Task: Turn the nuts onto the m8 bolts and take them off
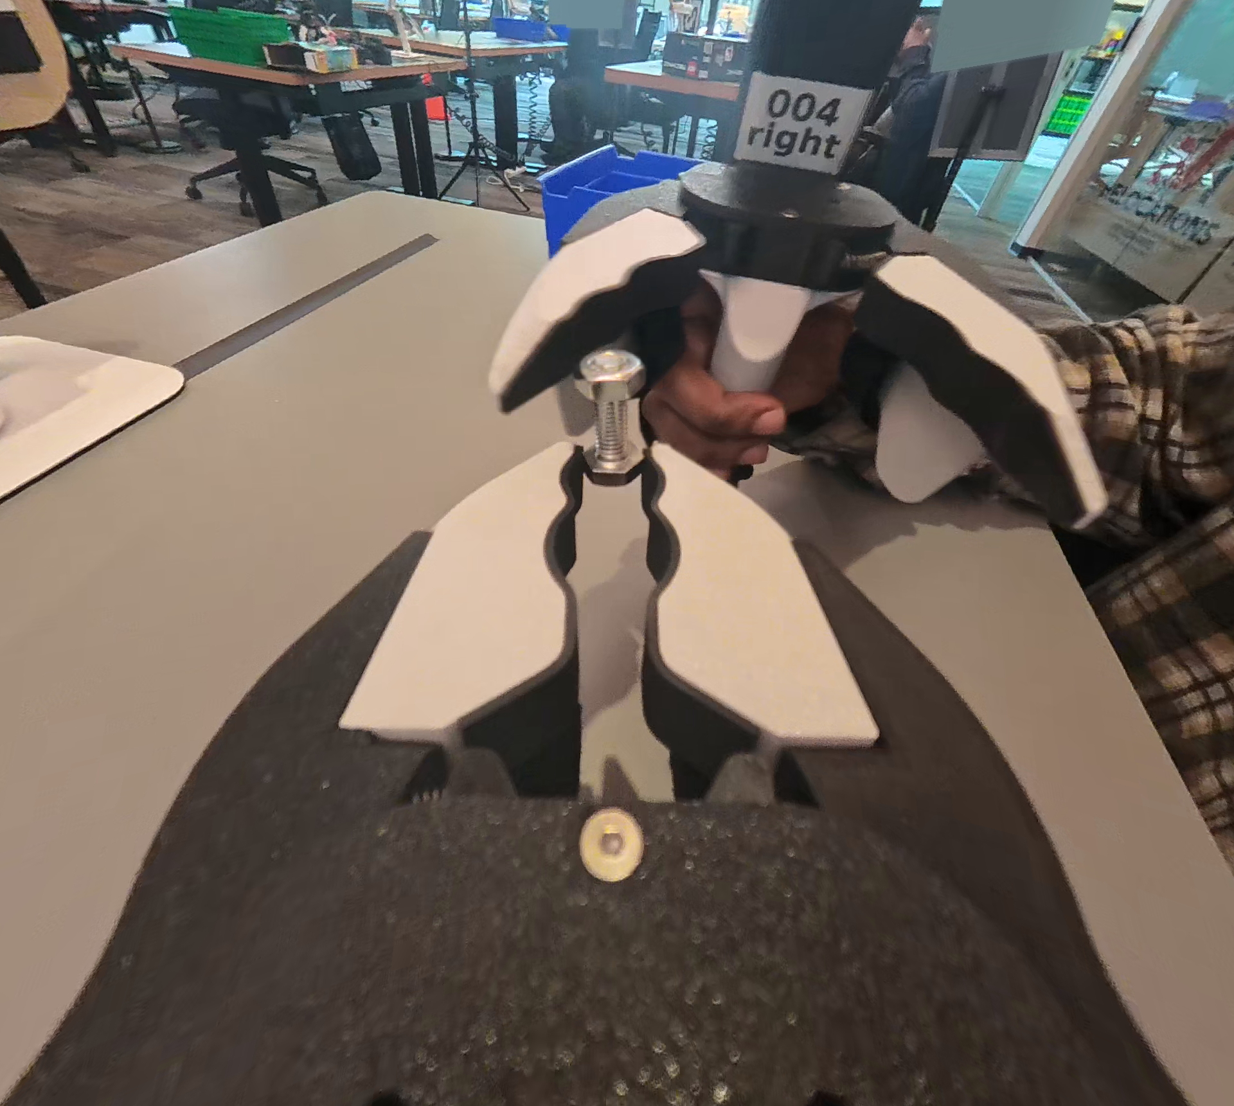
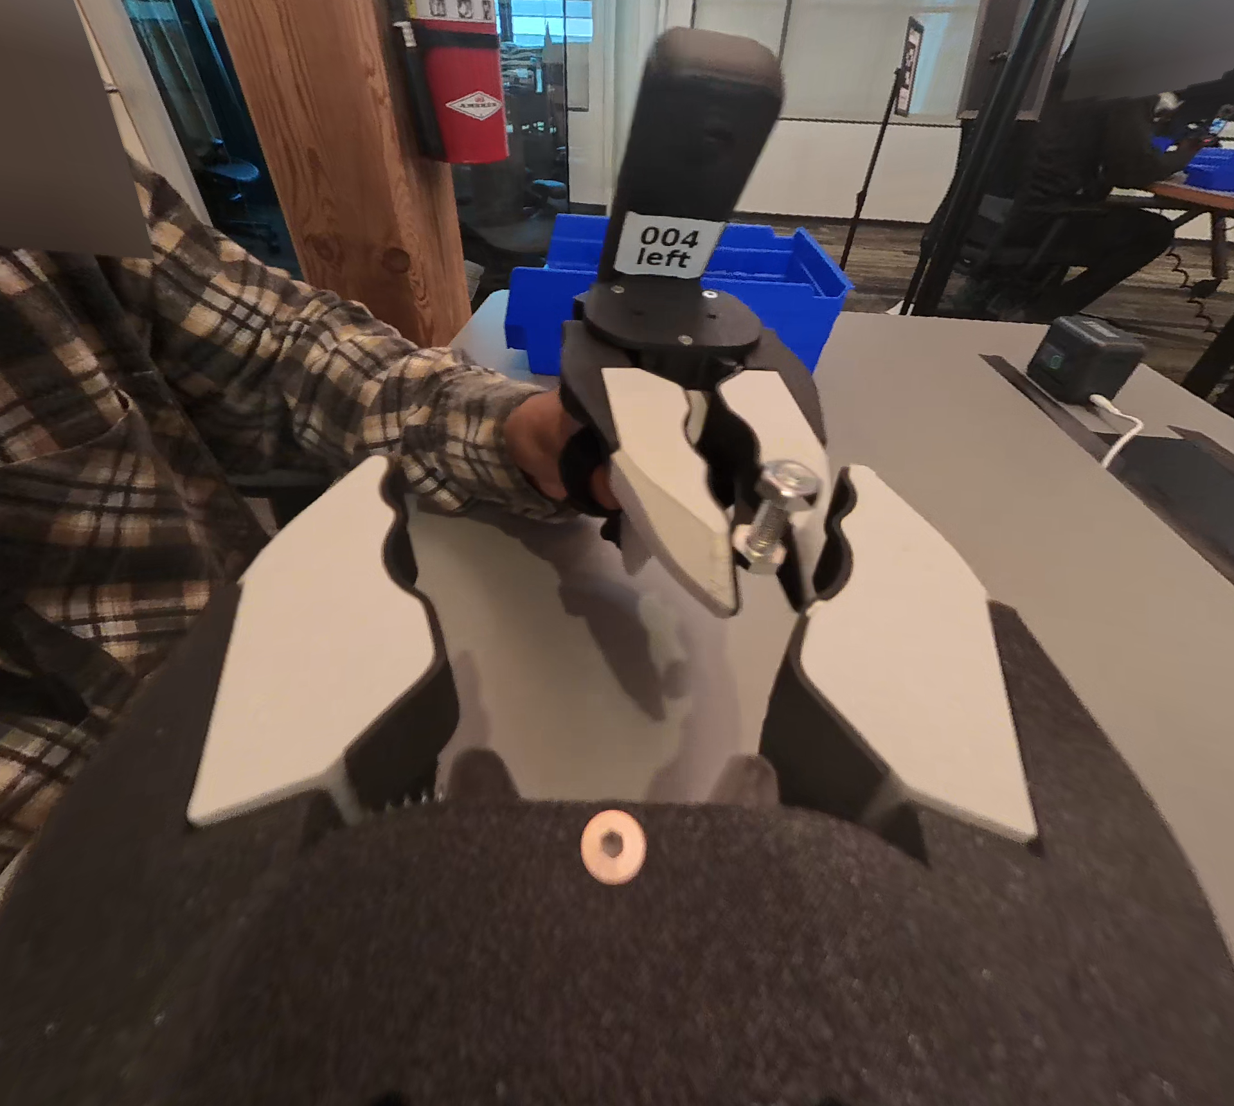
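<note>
A silver m8 bolt (image 1: 611, 425) stands upright above the grey table (image 1: 267, 506), with a hex piece at each end. My left gripper (image 1: 611, 468) is shut on the lower hex piece (image 1: 611, 463). I cannot tell which hex piece is the nut. My right gripper (image 1: 801, 453) is wide open, and one finger (image 1: 587, 299) sits just behind the upper hex piece (image 1: 611, 374). In the right wrist view the bolt (image 2: 768, 516) tilts next to the right gripper's right finger (image 2: 888, 606). The right gripper (image 2: 614, 500) is empty there, and the left gripper (image 2: 764, 580) pinches the bolt's lower end.
A blue bin (image 1: 601, 186) stands at the table's far edge, also in the right wrist view (image 2: 788, 286). A white pad (image 1: 80, 399) lies at the left. A black box with a white cable (image 2: 1082, 359) sits at the right. Plaid sleeves (image 2: 267, 379) reach in. Across from one pair of fingers to the other is roughly 5 cm.
</note>
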`<state>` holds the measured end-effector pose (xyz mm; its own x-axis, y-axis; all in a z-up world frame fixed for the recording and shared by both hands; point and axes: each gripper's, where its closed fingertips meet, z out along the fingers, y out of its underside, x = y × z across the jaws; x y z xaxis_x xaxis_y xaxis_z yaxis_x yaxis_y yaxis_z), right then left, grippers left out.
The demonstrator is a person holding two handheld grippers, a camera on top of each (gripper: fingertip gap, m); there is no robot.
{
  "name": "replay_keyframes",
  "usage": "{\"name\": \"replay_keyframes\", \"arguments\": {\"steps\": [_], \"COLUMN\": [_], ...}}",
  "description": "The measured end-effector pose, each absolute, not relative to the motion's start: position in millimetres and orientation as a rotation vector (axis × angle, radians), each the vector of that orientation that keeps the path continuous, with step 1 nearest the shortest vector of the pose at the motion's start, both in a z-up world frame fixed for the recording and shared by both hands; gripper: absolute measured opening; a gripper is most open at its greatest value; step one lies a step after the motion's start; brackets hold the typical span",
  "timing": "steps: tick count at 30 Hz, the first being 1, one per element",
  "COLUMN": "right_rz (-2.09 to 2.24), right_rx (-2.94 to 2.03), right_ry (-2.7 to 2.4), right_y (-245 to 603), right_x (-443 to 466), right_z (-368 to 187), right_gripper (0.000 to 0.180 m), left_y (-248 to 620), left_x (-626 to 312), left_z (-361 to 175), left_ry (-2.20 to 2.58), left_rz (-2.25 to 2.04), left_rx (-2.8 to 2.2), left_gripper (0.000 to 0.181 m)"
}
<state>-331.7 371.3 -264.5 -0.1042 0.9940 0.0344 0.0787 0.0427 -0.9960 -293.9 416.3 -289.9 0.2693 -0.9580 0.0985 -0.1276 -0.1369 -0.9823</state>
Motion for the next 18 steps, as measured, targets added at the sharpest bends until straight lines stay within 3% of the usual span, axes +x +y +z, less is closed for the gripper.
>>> {"name": "replay_keyframes", "arguments": {"steps": [13,18], "right_rz": [1.185,1.207], "right_rx": [-1.198,-1.185], "right_ry": [-1.370,-1.321], "right_y": [372.5,377.1], "right_x": [-332.4,-328.9], "right_z": [-266.1,-259.2], "right_gripper": [0.123,0.118], "left_y": [426.8,423.3], "left_x": [-302.6,-305.3], "left_z": [-292.1,-282.2], "left_ry": [0.984,0.981], "left_rz": [-1.041,-1.091], "left_rx": [-1.561,-1.516], "left_gripper": [0.016,0.016]}}
